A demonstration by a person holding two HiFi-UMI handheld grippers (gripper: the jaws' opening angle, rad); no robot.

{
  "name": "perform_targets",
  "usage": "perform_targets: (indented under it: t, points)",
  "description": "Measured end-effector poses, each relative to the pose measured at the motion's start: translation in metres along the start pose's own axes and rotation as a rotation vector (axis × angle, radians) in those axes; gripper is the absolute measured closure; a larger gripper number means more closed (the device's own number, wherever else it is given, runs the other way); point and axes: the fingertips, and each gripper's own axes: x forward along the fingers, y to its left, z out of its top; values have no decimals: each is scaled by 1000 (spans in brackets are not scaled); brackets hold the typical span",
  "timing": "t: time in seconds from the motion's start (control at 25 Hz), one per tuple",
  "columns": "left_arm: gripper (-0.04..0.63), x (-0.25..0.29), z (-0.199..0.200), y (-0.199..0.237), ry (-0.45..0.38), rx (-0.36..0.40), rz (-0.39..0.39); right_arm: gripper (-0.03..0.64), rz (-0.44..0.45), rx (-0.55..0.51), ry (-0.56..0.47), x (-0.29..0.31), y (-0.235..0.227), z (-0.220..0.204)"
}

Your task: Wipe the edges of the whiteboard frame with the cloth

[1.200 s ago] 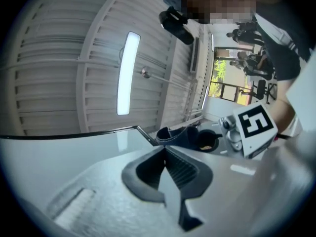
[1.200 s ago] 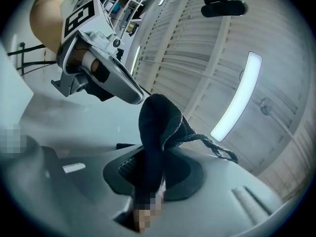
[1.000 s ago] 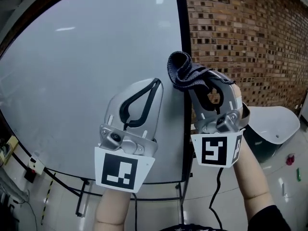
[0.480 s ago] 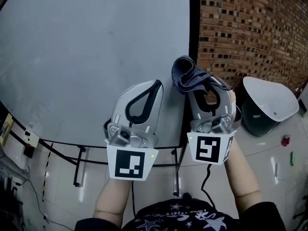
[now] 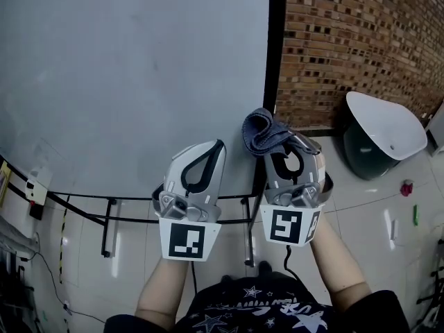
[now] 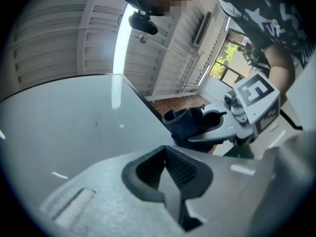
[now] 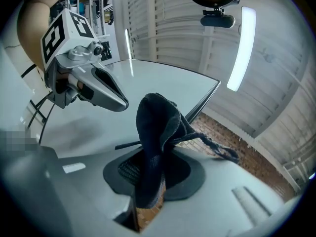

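Pinching dark cloth point(image 5: 261, 132) at whiteboard frame point(image 5: 275, 61), right tongs point(image 5: 276, 143) closed; left tongs point(image 5: 219, 145) closed, empty.

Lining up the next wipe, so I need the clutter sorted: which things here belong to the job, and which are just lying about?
Part of the job:
- dark grey-blue fabric cloth, clamped in the right gripper
- black whiteboard frame, right edge beside the cloth
- left gripper, shut and empty

Lying about:
- dark bin with white swing lid
- red-brown brick wall
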Motion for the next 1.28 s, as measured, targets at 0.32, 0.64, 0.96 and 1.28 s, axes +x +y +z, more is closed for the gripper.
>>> perform_targets:
  t: [0.32, 0.64, 0.96, 1.28]
  points:
    - [592, -21, -45, -37, 119, -82, -24, 537, 24, 61, 47, -28, 38, -27]
    - [592, -30, -73, -69, 193, -147, -62, 537, 77, 139, 137, -47, 77, -58]
    - [592, -37, -96, -84, 247, -186, -65, 537, 139, 196, 223, -59, 111, -92]
    - [592, -63, -145, -120, 328, -276, -96, 537, 220, 261, 363, -83, 163, -141]
